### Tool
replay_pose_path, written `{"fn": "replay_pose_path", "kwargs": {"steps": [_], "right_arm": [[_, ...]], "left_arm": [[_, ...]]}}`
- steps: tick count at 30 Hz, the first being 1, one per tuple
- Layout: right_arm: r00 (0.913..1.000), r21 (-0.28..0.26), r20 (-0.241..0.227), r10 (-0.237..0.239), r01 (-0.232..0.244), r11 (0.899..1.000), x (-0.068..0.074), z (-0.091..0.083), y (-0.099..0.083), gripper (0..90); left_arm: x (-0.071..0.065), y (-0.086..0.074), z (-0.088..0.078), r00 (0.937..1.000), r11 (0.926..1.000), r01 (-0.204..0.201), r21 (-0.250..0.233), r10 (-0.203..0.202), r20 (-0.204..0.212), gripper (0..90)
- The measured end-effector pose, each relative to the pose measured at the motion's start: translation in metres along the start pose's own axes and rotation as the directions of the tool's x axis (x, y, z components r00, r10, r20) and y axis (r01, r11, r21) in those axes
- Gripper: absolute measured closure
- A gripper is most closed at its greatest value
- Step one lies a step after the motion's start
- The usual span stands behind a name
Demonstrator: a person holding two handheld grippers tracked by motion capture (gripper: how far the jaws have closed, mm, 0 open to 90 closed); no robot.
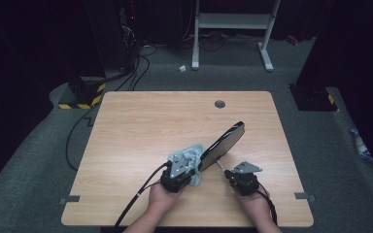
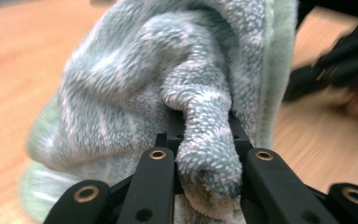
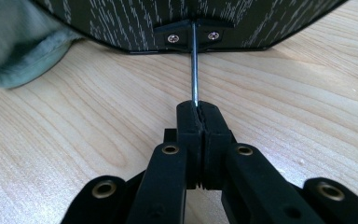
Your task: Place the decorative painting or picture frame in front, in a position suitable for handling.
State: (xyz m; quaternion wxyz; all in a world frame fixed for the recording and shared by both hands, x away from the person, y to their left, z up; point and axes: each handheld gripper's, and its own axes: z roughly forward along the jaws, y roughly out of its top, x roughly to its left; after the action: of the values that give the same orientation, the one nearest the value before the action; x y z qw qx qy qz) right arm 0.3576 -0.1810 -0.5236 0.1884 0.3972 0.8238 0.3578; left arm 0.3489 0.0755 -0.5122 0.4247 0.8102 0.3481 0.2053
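The left tool (image 1: pixel 187 167) is clenched on a bunched green towel (image 2: pixel 168 84), pressed against the dark tilted panel (image 1: pixel 223 144) near mid-tabletop (image 1: pixel 141 126). To its right, the right tool (image 3: pixel 199 109) grips the panel's thin metal rod (image 3: pixel 194 65).

One wooden table (image 1: pixel 141 126), one dark oval mirror (image 1: pixel 223 143) on one thin metal rod (image 3: pixel 195 70) (two screws at its bracket), one pale green towel (image 2: pixel 168 79), two grippers, left gripper (image 1: pixel 180 171), right gripper (image 1: pixel 243 177), two hands
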Motion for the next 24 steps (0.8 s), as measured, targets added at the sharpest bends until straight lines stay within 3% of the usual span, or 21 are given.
{"fn": "replay_pose_path", "kwargs": {"steps": [3,8,13,19,24], "right_arm": [[1.0000,-0.002,0.002,-0.006,0.006,1.000,0.000,0.000,0.000,88.1],[1.0000,-0.001,0.003,-0.009,0.009,1.000,0.001,0.000,0.000,88.0],[0.9999,-0.001,0.004,-0.012,0.012,1.000,0.001,0.000,0.000,88.0],[0.9999,-0.002,0.003,-0.012,0.012,1.000,0.001,0.000,0.000,87.9],[0.9999,-0.001,0.005,-0.012,0.012,1.000,0.001,0.000,0.000,87.8]], "left_arm": [[-0.004,-0.003,0.006,0.9990,0.9991,-0.039,0.015,0.039,-0.024,78.0],[0.004,-0.004,-0.005,0.9996,0.9994,0.002,-0.035,-0.003,-0.030,77.6],[0.027,-0.004,-0.036,0.9971,0.9924,0.044,-0.115,-0.051,-0.056,77.6],[0.065,-0.012,-0.081,0.9837,0.9819,0.071,-0.176,-0.098,-0.151,77.7],[0.100,-0.018,-0.111,0.9634,0.9805,0.077,-0.181,-0.120,-0.240,77.7]]}}
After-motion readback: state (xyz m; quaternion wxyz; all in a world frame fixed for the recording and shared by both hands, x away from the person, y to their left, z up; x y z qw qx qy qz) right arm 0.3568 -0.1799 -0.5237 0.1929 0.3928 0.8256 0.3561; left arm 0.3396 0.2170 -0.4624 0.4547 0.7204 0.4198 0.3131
